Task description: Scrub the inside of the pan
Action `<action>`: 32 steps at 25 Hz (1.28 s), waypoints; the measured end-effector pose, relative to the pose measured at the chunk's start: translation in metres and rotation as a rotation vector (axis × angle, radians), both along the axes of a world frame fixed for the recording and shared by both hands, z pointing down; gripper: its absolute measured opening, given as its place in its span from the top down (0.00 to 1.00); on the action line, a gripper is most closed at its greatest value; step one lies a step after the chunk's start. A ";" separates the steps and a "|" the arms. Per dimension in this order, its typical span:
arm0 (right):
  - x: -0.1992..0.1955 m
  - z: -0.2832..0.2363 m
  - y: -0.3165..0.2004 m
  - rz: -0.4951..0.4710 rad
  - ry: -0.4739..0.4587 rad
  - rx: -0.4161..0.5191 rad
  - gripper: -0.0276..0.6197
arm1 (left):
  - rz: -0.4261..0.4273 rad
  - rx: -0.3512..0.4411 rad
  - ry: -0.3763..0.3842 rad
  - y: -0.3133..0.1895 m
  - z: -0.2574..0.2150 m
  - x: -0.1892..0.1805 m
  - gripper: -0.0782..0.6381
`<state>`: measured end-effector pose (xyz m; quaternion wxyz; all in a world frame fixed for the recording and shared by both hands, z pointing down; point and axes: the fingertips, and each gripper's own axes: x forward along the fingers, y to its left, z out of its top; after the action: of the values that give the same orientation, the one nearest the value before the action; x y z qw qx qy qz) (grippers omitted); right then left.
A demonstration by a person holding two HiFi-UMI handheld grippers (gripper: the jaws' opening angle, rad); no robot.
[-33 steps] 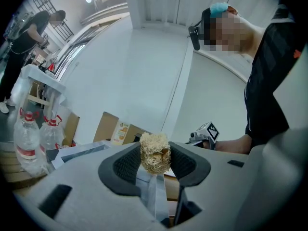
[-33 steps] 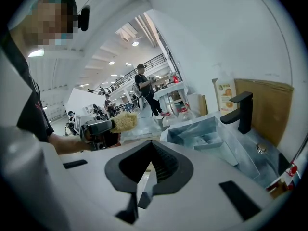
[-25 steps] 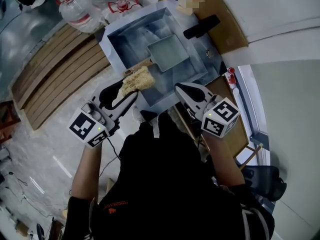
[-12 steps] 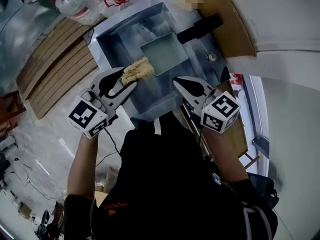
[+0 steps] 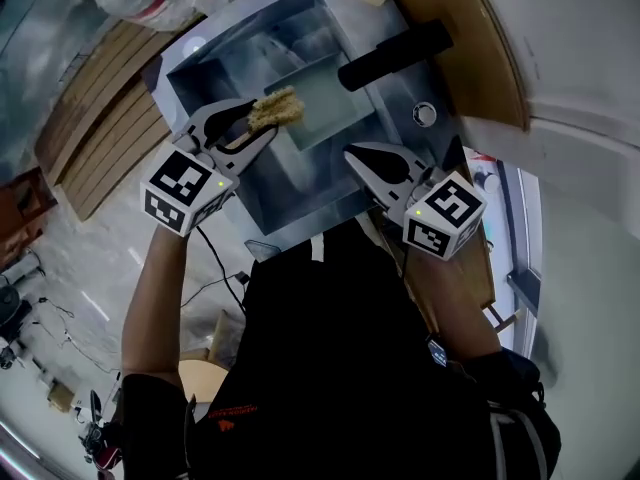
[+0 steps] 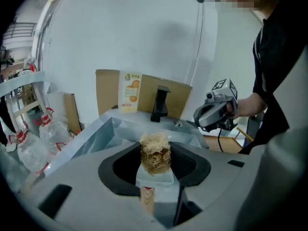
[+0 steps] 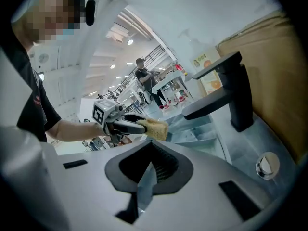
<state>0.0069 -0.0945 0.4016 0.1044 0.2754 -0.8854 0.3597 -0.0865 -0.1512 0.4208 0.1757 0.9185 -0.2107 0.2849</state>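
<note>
Left gripper (image 5: 262,121) is clamped on the scrubber (image 5: 276,109), right over the left edge of the pan (image 5: 332,108), which sits in the sink (image 5: 210,68). Right gripper (image 5: 356,158) is pinched closed on nothing above the sink's near side.

The square pale-green pan (image 5: 325,93) looks smooth with a dull sheen, inside a brushed grey metal sink (image 5: 215,83). The tan fibrous scrubber (image 5: 275,108) is rough and stringy. The left tongs (image 5: 262,120) are matt grey plastic with black textured pads (image 6: 188,165). The black faucet (image 5: 395,55) is matt, and the brown counter (image 5: 460,48) looks like matt wood.
</note>
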 end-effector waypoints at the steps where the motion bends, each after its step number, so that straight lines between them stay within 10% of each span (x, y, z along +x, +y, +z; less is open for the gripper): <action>1: 0.001 0.003 -0.001 -0.001 -0.006 -0.006 0.95 | 0.017 -0.010 -0.028 -0.003 0.008 0.003 0.64; 19: 0.016 0.037 0.000 0.030 -0.086 -0.094 0.95 | 0.252 -0.127 -0.485 -0.024 0.109 0.017 0.64; 32: 0.026 0.052 0.006 0.049 -0.105 -0.130 0.95 | 0.347 -0.160 -0.673 -0.020 0.151 0.010 0.64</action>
<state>0.0326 -0.0880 0.4537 0.0669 0.2704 -0.8575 0.4327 -0.0760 -0.1717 0.5715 0.1171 0.7791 -0.0751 0.6113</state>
